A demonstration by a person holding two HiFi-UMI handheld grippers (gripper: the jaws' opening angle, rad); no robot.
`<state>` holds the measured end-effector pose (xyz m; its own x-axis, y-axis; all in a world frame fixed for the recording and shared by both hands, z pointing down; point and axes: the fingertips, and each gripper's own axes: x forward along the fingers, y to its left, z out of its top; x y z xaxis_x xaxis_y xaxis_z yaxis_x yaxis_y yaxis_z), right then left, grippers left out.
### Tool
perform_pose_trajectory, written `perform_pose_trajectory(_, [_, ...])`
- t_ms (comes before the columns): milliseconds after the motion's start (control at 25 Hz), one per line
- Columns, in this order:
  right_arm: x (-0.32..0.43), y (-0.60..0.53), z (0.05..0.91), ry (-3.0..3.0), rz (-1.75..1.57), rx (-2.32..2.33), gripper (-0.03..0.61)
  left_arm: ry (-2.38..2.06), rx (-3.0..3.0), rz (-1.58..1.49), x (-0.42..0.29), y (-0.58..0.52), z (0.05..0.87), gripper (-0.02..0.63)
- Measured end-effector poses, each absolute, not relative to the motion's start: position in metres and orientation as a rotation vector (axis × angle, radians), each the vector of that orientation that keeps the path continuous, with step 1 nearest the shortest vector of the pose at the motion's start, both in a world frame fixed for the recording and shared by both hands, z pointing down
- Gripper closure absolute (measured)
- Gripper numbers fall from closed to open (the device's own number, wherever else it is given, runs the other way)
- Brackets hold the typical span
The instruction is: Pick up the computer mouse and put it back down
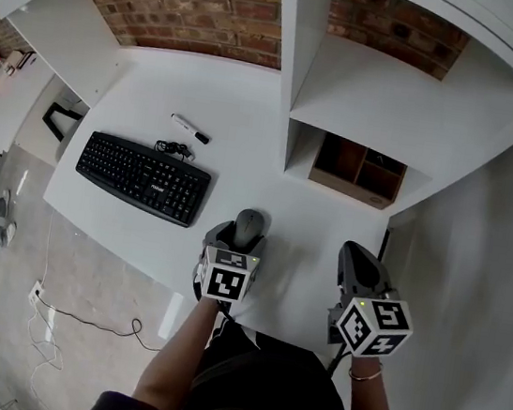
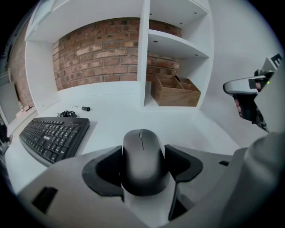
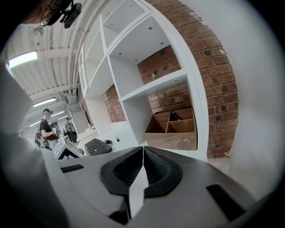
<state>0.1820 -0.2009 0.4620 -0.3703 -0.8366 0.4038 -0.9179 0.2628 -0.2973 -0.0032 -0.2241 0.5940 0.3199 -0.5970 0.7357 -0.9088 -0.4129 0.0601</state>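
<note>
- Nearest the lens, at the bottom centre of the head view, the person's forearms were seen reaching up the frame, each hand holding a gripper.
- The left gripper was closed on the computer mouse, with one dark pad pressed against each of its sides.
- The mouse was dark grey and was seen at lower centre of the head view, over the front part of the white desk; whether it rested on the surface or was raised could not be told.
- The right gripper was held lower right in the head view, apart from the mouse, its jaws pressed together with nothing between them.
- A black keyboard lay on the desk at centre left, well apart from the mouse.
- A marker and a bundled black cable were seen just above the keyboard.
- A wooden box with dividers stood in the lower shelf compartment at centre right.
- A brick wall was seen across the top of the frame.
</note>
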Motion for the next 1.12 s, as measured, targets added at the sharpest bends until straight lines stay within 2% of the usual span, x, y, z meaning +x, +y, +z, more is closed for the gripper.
perform_pose_trajectory(680, [0.148, -0.191, 0.443, -2.490, 0.693, 1.526, 0.573, -1.600, 2.149, 0.675, -0.057, -0.216, 0.488, 0.318])
perform_pose_trajectory(1120, [0.112, -0.182, 0.433, -2.574, 0.666, 1.409, 0.574, -1.732, 2.098, 0.634, -0.103, -0.193, 0.460, 0.318])
